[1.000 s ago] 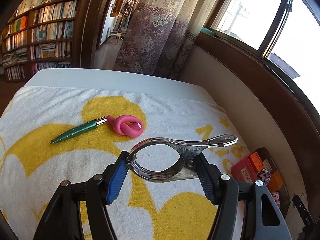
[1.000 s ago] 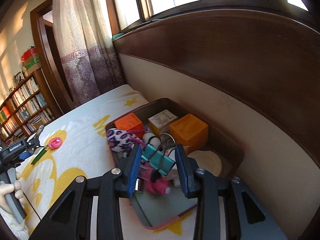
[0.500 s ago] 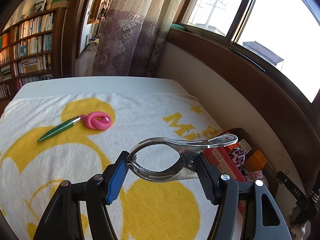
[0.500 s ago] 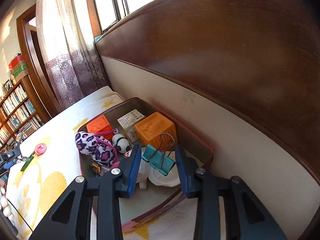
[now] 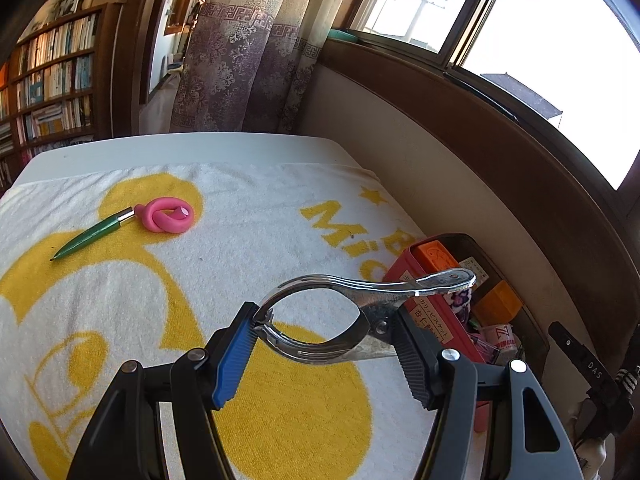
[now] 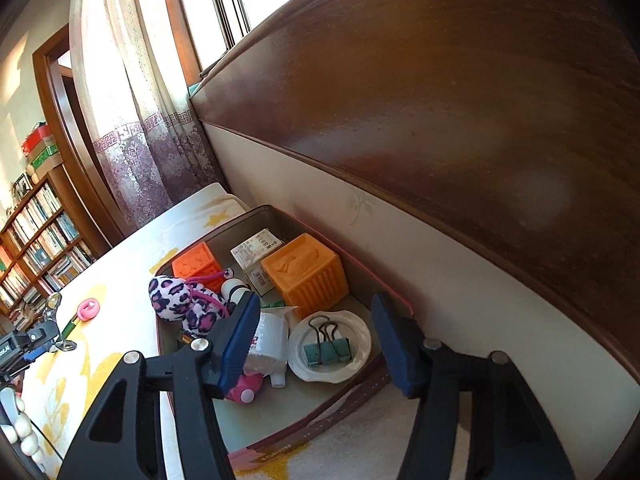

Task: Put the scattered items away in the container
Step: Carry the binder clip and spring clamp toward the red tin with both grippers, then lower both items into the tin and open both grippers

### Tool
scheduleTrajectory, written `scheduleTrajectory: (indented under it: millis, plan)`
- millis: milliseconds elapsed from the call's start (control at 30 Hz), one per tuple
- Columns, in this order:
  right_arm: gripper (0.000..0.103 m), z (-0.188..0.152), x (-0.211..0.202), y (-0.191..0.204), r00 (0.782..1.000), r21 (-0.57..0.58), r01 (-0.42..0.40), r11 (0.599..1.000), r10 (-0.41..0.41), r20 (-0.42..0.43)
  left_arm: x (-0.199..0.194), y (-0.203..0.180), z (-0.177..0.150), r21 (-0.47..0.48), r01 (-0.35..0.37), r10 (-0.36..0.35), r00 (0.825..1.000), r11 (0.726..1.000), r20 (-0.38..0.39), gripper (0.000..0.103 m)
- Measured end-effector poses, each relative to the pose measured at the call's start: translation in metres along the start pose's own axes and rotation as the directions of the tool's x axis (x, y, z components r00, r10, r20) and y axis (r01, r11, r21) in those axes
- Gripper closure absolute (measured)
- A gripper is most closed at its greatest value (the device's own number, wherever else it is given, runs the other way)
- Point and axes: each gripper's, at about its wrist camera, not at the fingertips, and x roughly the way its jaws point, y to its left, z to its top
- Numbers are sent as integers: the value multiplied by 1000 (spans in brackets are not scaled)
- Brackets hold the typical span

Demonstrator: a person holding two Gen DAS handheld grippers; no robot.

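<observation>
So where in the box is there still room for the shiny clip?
The box has bare floor at its near corner, between the white dish holding the teal binder clip and the near wall. The far end is crowded: orange blocks, carton, spotted plush. The left gripper holds the metal clip; the right gripper is opening, empty.

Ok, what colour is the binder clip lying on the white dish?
Teal, with dark wire handles; the binder clip shows best in the right wrist view.

I'm looking at a white table that's wearing a yellow-and-white towel; a green pen, pink loop and the container are sitting on it.
</observation>
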Motion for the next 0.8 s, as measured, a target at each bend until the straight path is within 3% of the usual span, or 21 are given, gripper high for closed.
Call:
scheduleTrajectory:
  millis: [333, 800]
  plan:
    - [40, -2, -2, -4, 999, 13, -42, 999, 42, 11, 8, -29, 1, 47, 9, -8, 1000, 999, -15, 35]
    - [35, -2, -12, -21, 995, 39, -83, 996, 81, 57, 32, -116, 2, 197, 67, -57, 997, 978, -55, 35]
